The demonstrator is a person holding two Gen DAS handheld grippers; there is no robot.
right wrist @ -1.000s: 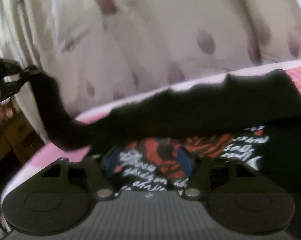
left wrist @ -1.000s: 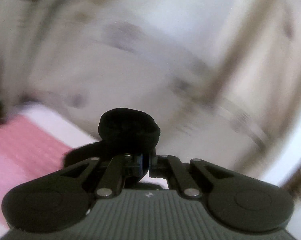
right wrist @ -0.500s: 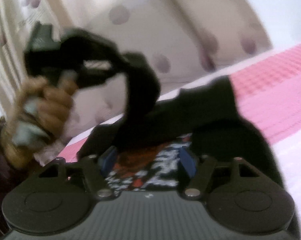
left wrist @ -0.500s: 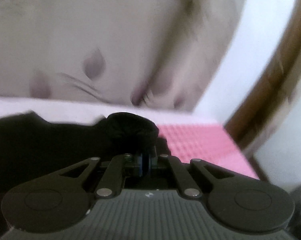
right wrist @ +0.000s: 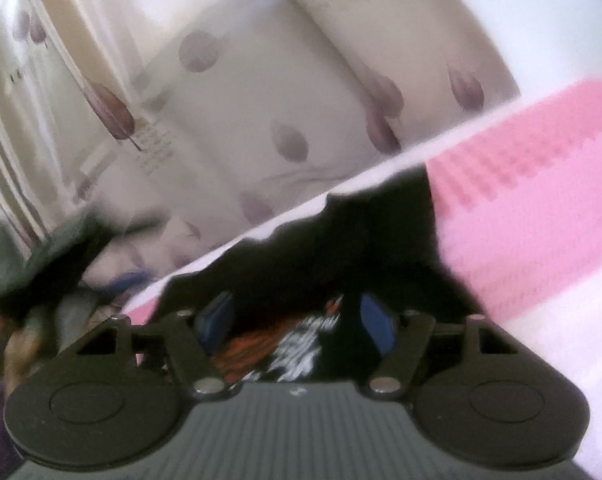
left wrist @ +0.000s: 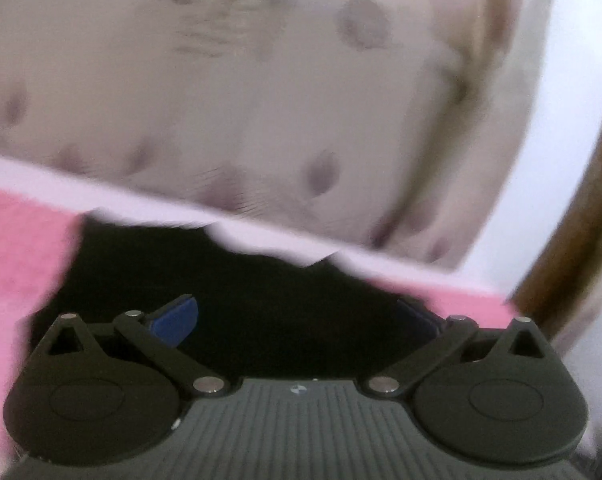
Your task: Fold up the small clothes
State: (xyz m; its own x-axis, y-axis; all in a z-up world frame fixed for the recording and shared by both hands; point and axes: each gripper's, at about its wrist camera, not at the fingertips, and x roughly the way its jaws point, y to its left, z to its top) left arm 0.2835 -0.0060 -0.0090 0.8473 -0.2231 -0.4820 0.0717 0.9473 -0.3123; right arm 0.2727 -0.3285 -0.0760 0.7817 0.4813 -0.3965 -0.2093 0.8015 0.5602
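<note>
A small black shirt (left wrist: 261,280) with a red and white print (right wrist: 285,344) lies on a pink bed cover (left wrist: 17,248). My left gripper (left wrist: 297,316) is open just above the black cloth, its blue pads (left wrist: 177,316) spread wide and empty. My right gripper (right wrist: 297,320) is open too, low over the printed part of the shirt (right wrist: 361,240), with cloth lying between the pads. Both views are blurred.
A cream curtain with purple tulips (right wrist: 261,100) hangs behind the bed; it also fills the left wrist view (left wrist: 261,100). A brown wooden frame (left wrist: 573,220) stands at the right. The pink cover (right wrist: 541,200) stretches to the right. A blurred dark shape (right wrist: 41,264) is at the left.
My left gripper was shut on a bunch of black cloth and has opened and let it go over the shirt. My right gripper stays open over the print.
</note>
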